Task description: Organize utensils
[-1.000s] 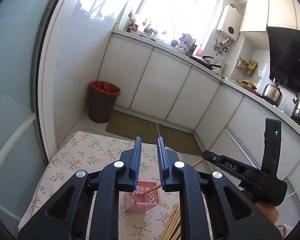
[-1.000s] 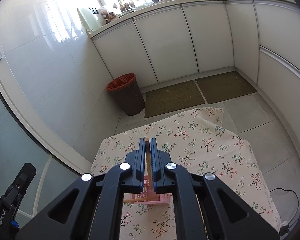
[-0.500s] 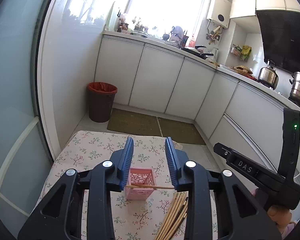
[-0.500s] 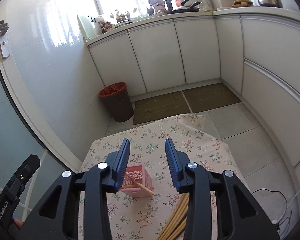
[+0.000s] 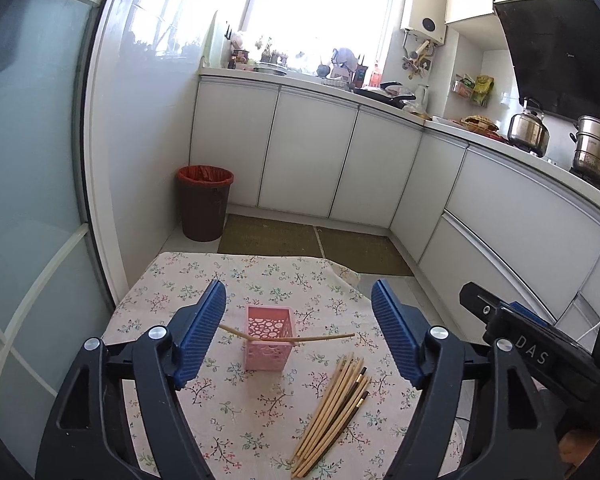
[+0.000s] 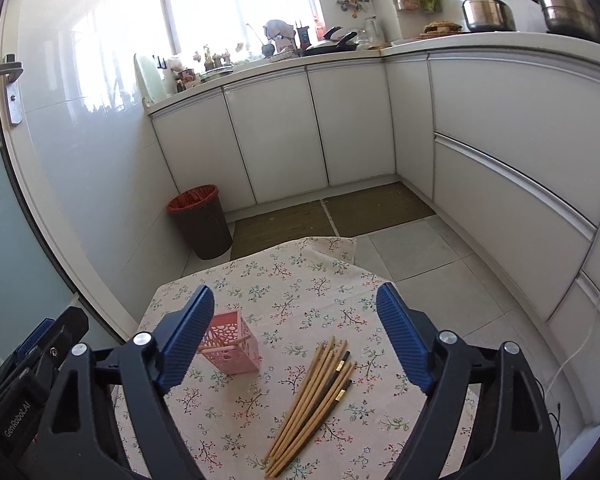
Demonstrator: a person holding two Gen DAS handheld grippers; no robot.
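Counter [image 5: 172, 280] with floral cloth fills lower centre of both views. Left hand-held gripper [image 5: 299, 334] and right hand-held gripper [image 6: 295, 338]: jaws just been opening, now wide apart, nothing between pads. Pink perforated basket [image 5: 271, 338] centre frame, two chopsticks [image 5: 324, 337] lying crooked across its rim. Chopstick bundle [image 6: 314, 392] loose on cloth, lower right of basket. Step: between placements. Next, likely: pick from bundle, drop upright into basket.
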